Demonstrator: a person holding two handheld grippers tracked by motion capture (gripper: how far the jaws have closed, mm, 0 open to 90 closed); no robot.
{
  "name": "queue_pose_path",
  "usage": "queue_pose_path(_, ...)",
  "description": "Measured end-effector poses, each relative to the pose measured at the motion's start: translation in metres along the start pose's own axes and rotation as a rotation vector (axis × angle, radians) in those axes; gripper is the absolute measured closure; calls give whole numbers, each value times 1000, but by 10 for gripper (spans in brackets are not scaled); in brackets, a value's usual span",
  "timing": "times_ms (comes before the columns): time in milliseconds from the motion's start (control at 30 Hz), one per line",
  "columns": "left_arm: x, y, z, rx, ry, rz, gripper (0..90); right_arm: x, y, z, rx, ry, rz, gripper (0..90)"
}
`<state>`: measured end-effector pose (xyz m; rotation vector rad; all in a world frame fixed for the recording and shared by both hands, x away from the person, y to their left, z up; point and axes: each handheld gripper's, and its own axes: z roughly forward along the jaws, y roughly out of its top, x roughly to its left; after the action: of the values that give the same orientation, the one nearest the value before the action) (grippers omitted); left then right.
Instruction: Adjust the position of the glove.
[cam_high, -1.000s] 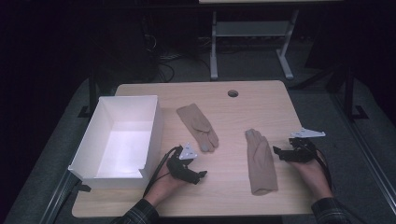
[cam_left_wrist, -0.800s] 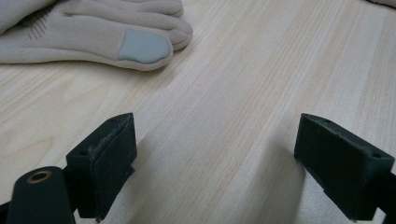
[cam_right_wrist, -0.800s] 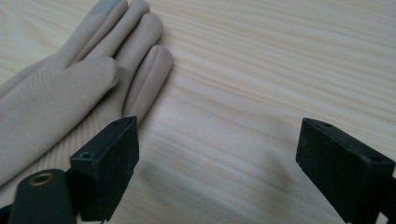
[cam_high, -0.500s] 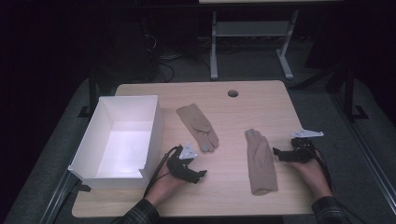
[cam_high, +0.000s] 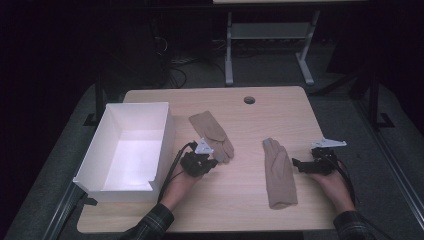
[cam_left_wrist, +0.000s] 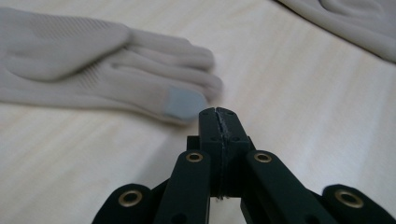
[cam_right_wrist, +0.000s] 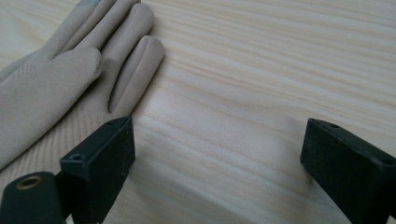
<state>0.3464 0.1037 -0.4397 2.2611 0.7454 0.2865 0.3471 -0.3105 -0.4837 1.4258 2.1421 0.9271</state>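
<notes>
Two beige gloves flat on the wooden table (cam_high: 240, 200), well apart from each other. Landmark: the white box (cam_high: 95, 165), at the table's left side. Just right of the box, the left glove (cam_high: 212, 132), cuff toward the far edge, fingers toward the person. Farther right of the box, past the table's middle, the right glove (cam_high: 278, 172), fingers pointing away from the person, cuff near the front edge. Between box and left glove, near that glove's fingertips, the left gripper (cam_high: 212, 162), held in the left hand (cam_high: 177, 187); jaws pressed together with nothing between them, tips just short of the glove's grey-patched fingertip (cam_left_wrist: 182, 102) in the left gripper view. Farthest from the box, just beside the right glove's outer edge, the right gripper (cam_high: 296, 164), held in the right hand (cam_high: 335, 187); jaws spread wide over bare wood in the right gripper view, one jaw beside the glove (cam_right_wrist: 60, 79), whether touching it, hard to tell.
</notes>
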Motion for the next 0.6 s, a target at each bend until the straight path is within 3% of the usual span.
queue_pose_path(167, 12, 11, 7, -13, 27, -14, 894, 0, 0, 0, 0, 1, -1, 95)
queue_pose_path(467, 18, 12, 33, 30, -7, -30, 894, 0, 0, 0, 0, 3, -3, 96)
queue_pose_path(600, 19, 10, 40, 52, -16, -18, 895, 0, 0, 0, 0, 3, -3, 96)
